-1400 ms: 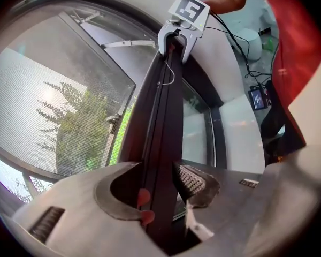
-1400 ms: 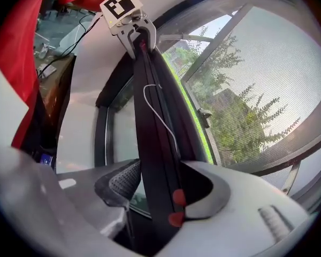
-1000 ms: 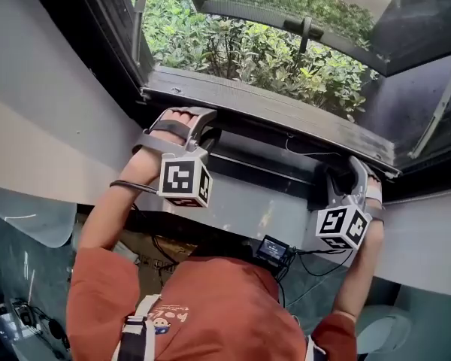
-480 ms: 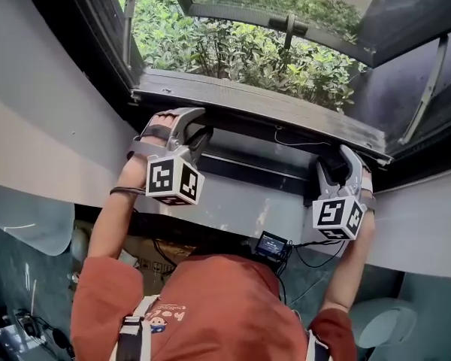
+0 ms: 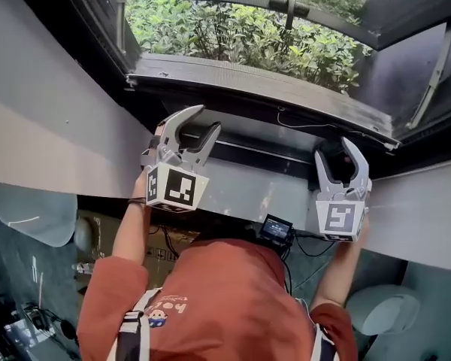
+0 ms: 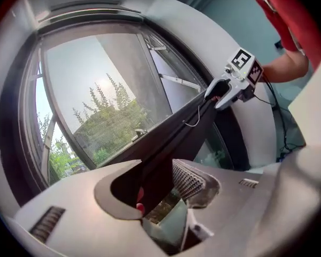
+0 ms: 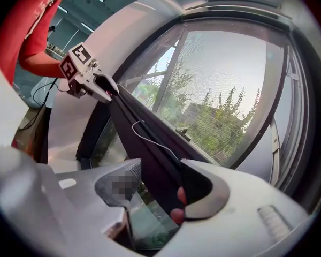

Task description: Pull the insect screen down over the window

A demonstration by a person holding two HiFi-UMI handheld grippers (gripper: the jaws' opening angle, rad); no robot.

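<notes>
Since a second ago both pairs of jaws have been spreading off the insect screen's pull bar [image 5: 263, 89]. In the head view, the left gripper [image 5: 203, 119] and right gripper [image 5: 336, 150] are gaping wide just beneath it. In the left gripper view, the dark bar is running loosely between the parted jaws. In the right gripper view it is doing likewise, with the mesh [image 7: 230, 90] stretching above it.
</notes>
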